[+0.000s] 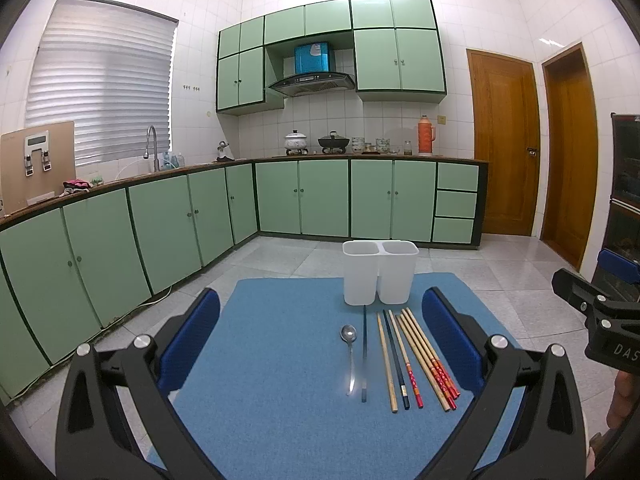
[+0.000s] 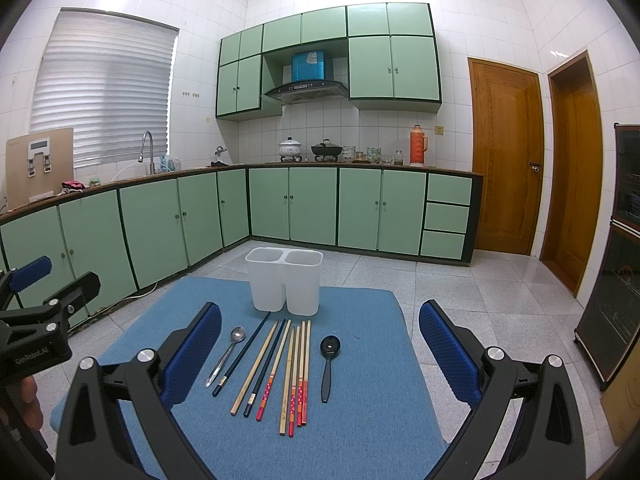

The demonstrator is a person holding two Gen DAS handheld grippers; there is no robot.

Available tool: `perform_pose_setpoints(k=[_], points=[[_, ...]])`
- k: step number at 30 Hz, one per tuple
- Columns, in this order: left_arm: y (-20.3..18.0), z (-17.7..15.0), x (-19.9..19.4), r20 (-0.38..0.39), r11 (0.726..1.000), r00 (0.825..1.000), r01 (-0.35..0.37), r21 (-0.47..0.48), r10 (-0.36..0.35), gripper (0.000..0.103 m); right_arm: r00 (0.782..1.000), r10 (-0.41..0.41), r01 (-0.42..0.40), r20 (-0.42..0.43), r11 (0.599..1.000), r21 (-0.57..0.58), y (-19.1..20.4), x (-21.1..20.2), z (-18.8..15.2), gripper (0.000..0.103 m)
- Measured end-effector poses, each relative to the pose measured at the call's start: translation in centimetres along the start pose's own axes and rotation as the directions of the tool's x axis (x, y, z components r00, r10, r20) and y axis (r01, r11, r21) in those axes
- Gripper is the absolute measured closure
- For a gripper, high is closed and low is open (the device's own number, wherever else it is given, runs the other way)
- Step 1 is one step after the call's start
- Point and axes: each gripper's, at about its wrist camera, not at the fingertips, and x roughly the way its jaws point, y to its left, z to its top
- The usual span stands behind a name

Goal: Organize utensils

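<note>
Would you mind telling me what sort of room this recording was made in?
A home kitchen, most likely: green cabinets under a counter, a range hood above pots on a stove, and a sink faucet.

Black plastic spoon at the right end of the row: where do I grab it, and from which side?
Grip the black plastic spoon across its slim handle, about midway, coming straight down with the right gripper. It lies flat on the blue mat, bowl toward the white two-compartment holder, with bare mat on its right and chopsticks near its left.
</note>
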Motion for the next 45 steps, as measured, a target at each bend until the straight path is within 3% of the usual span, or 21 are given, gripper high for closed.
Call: perform_pose_setpoints(k=[35, 45], points=[[0.2, -0.1, 0.2, -0.008, 1.0, 1.0, -0.003, -0.001, 0.003, 0.005, 1.0, 0.0, 0.0, -0.007, 1.0, -0.005, 0.3, 0.2, 0.0, 0.006], [0.5, -0.7, 2.5, -0.074, 0.999, 0.997, -0.029, 0.017, 0.031, 0.005, 0.999, -0.01, 0.009, -0.054, 1.0, -0.017, -0.1, 2.1, -0.9, 0.006]])
